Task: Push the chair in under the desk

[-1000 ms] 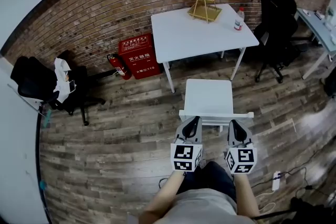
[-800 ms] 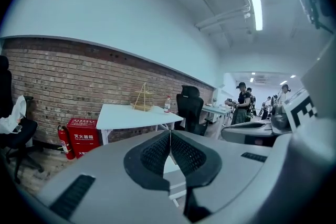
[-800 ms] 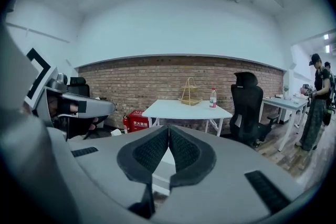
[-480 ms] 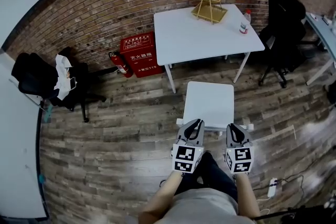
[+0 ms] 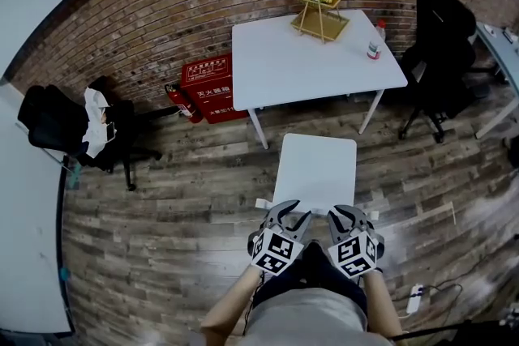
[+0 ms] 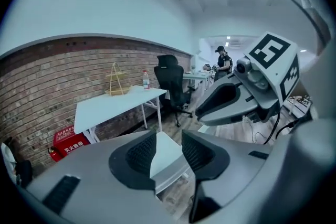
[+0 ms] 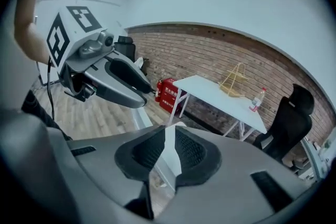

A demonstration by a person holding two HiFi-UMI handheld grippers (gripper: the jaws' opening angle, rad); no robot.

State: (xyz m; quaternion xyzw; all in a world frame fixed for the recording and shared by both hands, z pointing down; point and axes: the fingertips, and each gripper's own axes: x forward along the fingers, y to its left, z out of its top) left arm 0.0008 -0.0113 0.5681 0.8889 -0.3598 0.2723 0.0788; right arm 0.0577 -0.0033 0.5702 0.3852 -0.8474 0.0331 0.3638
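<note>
I see the chair (image 5: 316, 166) as a plain white piece with a flat, squarish, smooth seat and a thin straight back rail at my near side. It stands on the floor (image 5: 178, 198) of worn, streaky wood planks. It is just short of the desk (image 5: 312, 61), with a strip of bare floor between the seat's far edge and the desk's front edge, so it is not yet under.

The left gripper (image 5: 289, 216) sits on the rail's left part. In its own view the ribbed black pads are drawn in to a narrow gap, with the white chair filling it. The right gripper (image 5: 347, 215) sits on the rail's right part. Its pads are drawn in closer, pinching a white edge of the chair.

The desk is a smooth white rectangle on slim white legs, and its two front legs stand wider apart than the seat. Behind it runs a rough red brick wall (image 5: 162, 20).

To the left, the floor is open as far as a black office chair (image 5: 65, 130) with a white cloth on it. Another black office chair (image 5: 438, 44) stands just beside the desk's right end. A red box (image 5: 209, 89) and a fire extinguisher (image 5: 182, 103) sit against the wall, left of the desk.

On the desk's far side stands a gold wire two-tier basket (image 5: 319, 6). There is something small in its upper tier that I cannot identify. A red-capped bottle (image 5: 373, 40) stands near the right corner.
</note>
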